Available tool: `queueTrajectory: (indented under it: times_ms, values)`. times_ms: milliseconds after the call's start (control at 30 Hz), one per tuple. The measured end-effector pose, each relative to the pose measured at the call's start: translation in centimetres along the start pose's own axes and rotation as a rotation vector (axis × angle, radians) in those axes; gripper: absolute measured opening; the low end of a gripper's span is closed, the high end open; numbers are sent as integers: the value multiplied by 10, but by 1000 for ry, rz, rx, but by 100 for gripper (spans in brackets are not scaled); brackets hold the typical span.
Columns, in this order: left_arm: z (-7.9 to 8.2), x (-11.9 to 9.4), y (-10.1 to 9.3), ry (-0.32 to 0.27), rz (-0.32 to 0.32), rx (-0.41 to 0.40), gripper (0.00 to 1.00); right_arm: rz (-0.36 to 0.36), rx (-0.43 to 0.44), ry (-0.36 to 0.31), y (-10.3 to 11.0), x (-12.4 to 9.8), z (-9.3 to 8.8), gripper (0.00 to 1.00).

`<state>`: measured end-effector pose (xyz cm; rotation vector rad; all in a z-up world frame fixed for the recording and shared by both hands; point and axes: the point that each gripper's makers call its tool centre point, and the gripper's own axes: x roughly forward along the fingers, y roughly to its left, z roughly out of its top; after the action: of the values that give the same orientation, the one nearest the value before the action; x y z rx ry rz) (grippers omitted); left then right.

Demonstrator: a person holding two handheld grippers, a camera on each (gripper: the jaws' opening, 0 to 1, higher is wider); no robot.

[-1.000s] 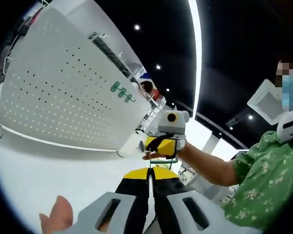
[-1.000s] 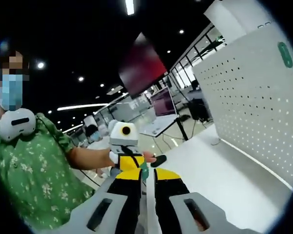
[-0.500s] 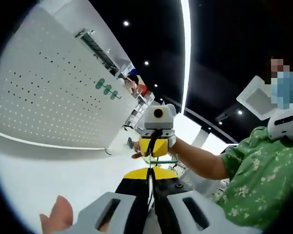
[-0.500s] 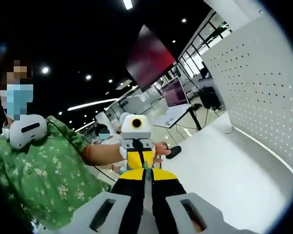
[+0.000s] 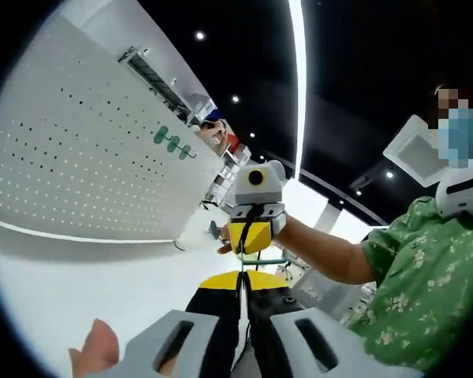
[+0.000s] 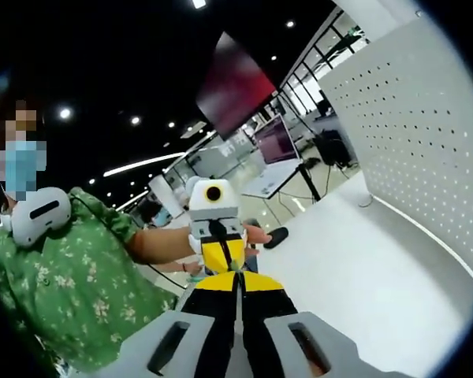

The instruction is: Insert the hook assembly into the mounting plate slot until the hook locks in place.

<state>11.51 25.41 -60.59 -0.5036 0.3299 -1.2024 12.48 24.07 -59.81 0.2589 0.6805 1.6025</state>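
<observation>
We hold both grippers tip to tip above the white table [image 5: 79, 291]. The left gripper [image 5: 242, 293] pinches a thin green wire hook [image 5: 262, 261] with jaws pressed together; the right gripper [image 6: 238, 290] also looks closed. The white perforated pegboard panel [image 5: 87, 150] stands well apart.

The left gripper [image 5: 242, 303] and the right gripper [image 6: 238, 303] face each other nose to nose, raised, each with jaws pressed together; a bare forearm [image 5: 323, 252] extends behind the right one
</observation>
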Motion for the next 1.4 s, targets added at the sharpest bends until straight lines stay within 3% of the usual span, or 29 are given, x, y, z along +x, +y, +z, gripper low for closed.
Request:
queueTrajectory:
  times_ms: [400, 600, 700, 867, 1033, 1200, 1400]
  values:
    - [-1, 6, 2, 65, 76, 205, 4, -26, 5, 3, -4, -3, 1, 0]
    - [0, 8, -1, 94, 121, 299, 11, -35, 10, -4, -7, -3, 2, 0]
    - [5, 7, 3, 97, 176, 364, 18, -44, 13, -5, -9, -3, 2, 0]
    - [3, 5, 3, 145, 227, 478, 19, -60, 20, -4, -13, -4, 1, 0]
    - [5, 6, -1, 147, 240, 520, 19, -71, 23, -5, -16, -5, 1, 0]
    - [10, 5, 2, 174, 310, 643, 18, -98, 34, -13, -23, -6, 2, 0]
    - [11, 10, 1, 199, 342, 710, 18, -138, 46, -30, -32, -7, 3, 0]
